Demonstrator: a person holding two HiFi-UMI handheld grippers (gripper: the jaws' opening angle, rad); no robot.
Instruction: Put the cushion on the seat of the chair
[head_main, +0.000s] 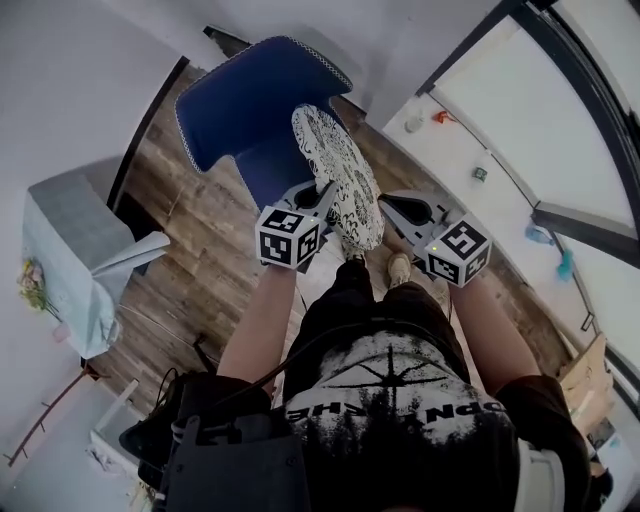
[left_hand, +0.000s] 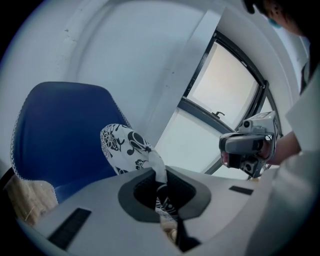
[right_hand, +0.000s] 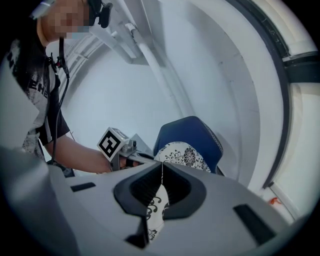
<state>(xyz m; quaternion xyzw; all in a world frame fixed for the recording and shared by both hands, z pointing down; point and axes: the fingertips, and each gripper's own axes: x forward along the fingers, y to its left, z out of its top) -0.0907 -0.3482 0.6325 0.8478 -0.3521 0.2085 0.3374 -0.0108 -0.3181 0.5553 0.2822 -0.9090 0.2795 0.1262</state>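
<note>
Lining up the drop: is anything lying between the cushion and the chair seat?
Nothing shows there. In the head view the chair seat is bare blue right up to the cushion, and the left gripper view shows the same.

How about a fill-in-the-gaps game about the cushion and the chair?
1. The chair is ___ in colour.
2. The cushion has a black and ___ pattern.
3. The left gripper and the right gripper are both shut on the ___.
Missing words: blue; white; cushion.
</note>
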